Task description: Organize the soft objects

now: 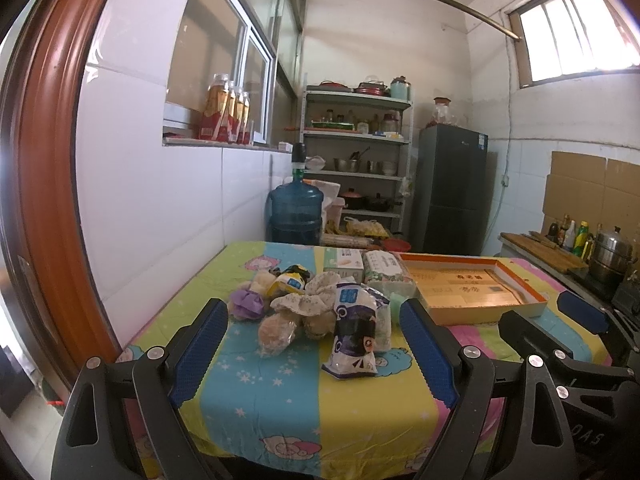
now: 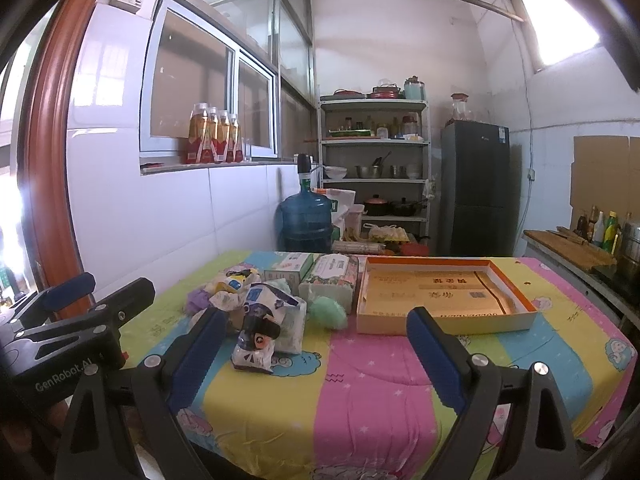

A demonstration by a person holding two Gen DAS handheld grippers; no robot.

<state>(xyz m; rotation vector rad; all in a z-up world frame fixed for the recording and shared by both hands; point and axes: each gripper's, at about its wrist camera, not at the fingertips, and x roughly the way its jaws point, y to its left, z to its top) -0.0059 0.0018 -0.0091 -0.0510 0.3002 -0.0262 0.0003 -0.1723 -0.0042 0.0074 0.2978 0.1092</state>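
Note:
A heap of soft things lies on the striped tablecloth: a blue-and-white packet, a purple puff, a floral cloth piece, a brown bun in a bag and a green puff. An orange-rimmed cardboard tray sits to their right, holding nothing loose. My left gripper stands open in front of the heap, short of it. My right gripper is open too, nearer the tray, with nothing between its fingers.
Two tissue packs stand behind the heap. A blue water jug, a metal shelf of pots and a dark fridge are beyond the table. A white tiled wall runs along the left; a counter with bottles on the right.

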